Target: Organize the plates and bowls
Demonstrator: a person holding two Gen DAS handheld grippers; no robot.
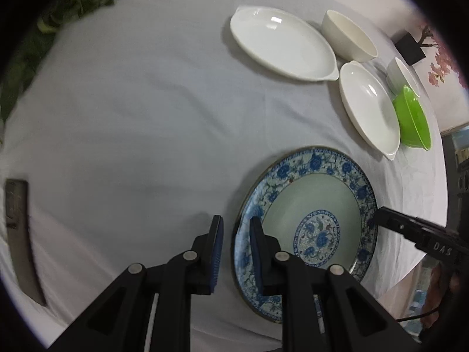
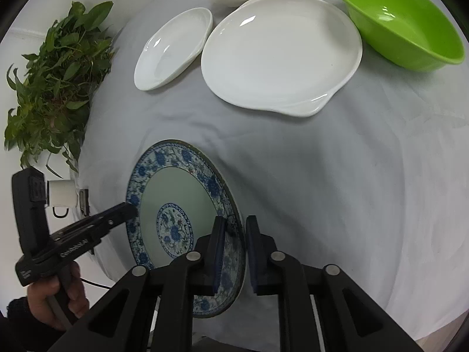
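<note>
The blue-patterned plate (image 1: 310,223) lies on the tabletop (image 1: 132,117), which is covered with a pale cloth, at the near side. Both claws grip it by opposite edges. In the left wrist view, the left claw (image 1: 236,252) has its two fingers close together with the left rim of the plate between the blue pads; the right finger stands over the plate's inside and the left finger outside the rim. In the right wrist view, the right claw (image 2: 236,252) is clamped in the same way on the right rim of the plate (image 2: 181,205).

Each camera also catches the other tool. The left wrist view shows only the tip of the right claw at the far right rim, while the right wrist view shows the whole left tool and the hand (image 2: 58,302) that holds its grip.

Farther away stand the other dishes. The left wrist view shows a large white oval dish (image 1: 281,44), a white bowl (image 1: 348,36), a second white oval dish (image 1: 369,105), a small white bowl (image 1: 403,76) and a green bowl (image 1: 413,120), all grouped at the far right. The right wrist view shows the green bowl (image 2: 398,20) much larger, but the small white bowl is nearly cut off at the top edge. A leafy green plant (image 2: 55,82) is sharp in the right wrist view and only a blur at the far left in the other.
</note>
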